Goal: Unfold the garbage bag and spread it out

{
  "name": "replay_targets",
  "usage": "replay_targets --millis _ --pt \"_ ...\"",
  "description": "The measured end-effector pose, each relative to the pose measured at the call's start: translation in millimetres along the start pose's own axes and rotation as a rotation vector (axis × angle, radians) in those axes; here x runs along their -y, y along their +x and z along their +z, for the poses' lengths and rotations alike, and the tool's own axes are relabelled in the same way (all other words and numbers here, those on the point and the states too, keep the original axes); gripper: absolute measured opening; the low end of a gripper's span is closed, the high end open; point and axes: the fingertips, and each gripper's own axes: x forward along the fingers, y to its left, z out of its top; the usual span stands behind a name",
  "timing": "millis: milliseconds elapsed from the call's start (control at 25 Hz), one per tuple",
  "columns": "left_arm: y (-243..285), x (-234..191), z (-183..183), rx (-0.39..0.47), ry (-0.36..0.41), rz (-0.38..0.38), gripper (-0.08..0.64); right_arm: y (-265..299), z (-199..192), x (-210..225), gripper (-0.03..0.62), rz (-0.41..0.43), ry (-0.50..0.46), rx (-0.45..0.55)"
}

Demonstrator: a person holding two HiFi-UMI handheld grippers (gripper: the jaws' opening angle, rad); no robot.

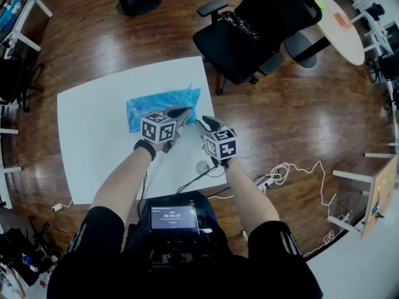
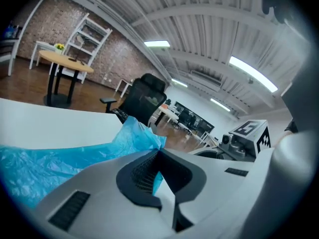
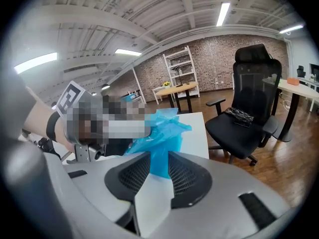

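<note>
The table [image 1: 87, 142] has open surface from 7 to 11 o'clock. The bag [image 1: 149, 108] lies near its 3 o'clock edge. The left gripper [image 1: 181, 113] and right gripper [image 1: 208, 123] each pinch the bag. A chair [image 1: 249, 36] stands at 1 o'clock and cables [image 1: 290, 170] lie at 4 o'clock.

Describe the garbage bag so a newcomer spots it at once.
A white square table stands near a black office chair. On its far right part lies the crinkled translucent blue plastic garbage bag, the only coloured thing on that white top.
</note>
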Motion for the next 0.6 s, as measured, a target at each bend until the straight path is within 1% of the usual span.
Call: replay_targets --millis 240,400,480,600 --pt "-7.6 -1.1 3.6 0.023 -0.015 -0.011 0.003 30.2 -11.6 11.2 0.137 -0.034 -0.076 -0.090" --pt "-9.7 -0.6 2.2 0.027 -0.018 -0.017 0.004 52.3 -14.2 13.9 0.137 -0.050 -0.164 -0.153" --pt "-10.8 -1.2 1.6 0.031 -0.022 -0.015 0.004 60.1 -10.6 9.0 0.137 -0.050 -0.222 -0.175" --pt "-11.2 -0.9 0.7 0.035 -0.026 -0.015 0.003 71.0 -13.0 5.0 0.137 -0.052 -0.280 -0.211"
